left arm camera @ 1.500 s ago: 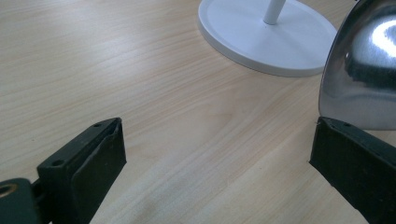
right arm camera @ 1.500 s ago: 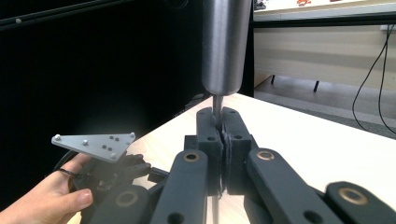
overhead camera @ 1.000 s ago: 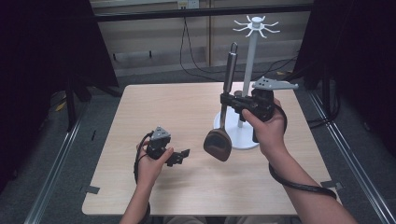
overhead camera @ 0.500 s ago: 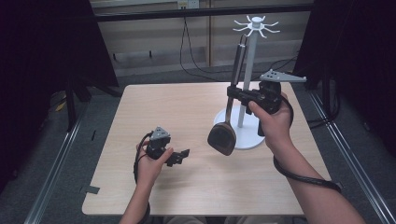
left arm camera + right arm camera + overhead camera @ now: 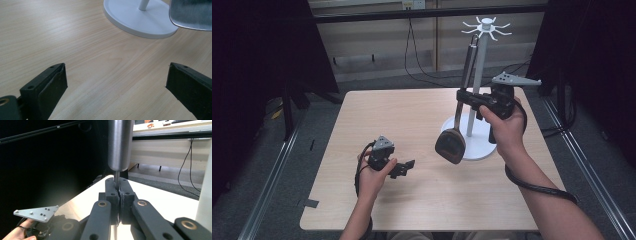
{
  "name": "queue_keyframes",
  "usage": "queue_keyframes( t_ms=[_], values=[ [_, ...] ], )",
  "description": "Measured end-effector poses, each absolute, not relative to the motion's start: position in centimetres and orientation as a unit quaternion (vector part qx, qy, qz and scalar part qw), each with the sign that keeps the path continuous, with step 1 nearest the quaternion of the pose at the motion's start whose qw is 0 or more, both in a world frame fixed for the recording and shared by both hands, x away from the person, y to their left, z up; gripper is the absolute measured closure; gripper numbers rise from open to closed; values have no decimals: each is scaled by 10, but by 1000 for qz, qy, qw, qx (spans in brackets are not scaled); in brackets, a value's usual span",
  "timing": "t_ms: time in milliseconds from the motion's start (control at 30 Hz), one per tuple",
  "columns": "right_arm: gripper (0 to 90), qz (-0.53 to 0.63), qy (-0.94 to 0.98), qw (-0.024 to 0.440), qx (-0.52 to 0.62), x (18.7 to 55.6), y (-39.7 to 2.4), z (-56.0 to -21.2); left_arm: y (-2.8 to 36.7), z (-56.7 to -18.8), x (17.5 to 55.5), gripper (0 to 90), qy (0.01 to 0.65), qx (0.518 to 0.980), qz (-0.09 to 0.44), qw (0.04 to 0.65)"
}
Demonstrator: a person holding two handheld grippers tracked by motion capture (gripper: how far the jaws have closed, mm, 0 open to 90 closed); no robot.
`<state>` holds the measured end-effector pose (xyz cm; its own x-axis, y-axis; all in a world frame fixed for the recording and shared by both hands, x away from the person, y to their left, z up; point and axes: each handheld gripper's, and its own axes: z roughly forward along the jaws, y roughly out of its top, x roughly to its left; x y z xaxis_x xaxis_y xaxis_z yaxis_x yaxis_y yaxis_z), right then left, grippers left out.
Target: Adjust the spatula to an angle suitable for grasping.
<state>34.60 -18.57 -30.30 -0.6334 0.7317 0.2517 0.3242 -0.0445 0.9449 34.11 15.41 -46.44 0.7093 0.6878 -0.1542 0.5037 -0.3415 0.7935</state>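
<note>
Right gripper (image 5: pixel 460 96) was clamped on the thin steel neck of the spatula (image 5: pixel 453 142), held aloft beside the white hook stand (image 5: pixel 479 75). Rigid, slick, head-heavy, so likely to pivot; gripping nearer the head should steady it. Left gripper (image 5: pixel 408 167) sat released over the table (image 5: pixel 362 115)

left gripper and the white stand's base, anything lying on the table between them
Nothing: in the left gripper view, bare wooden table runs from the open left gripper to the white stand base. The spatula hangs above the base's edge.
</note>
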Motion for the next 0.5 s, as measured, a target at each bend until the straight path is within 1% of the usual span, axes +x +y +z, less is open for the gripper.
queue_keyframes(
  t_ms=[500],
  values=[
    [883,603,670,169,398,350,-188,-307,156,-465,341,31,369,812,106,438]
  ],
)
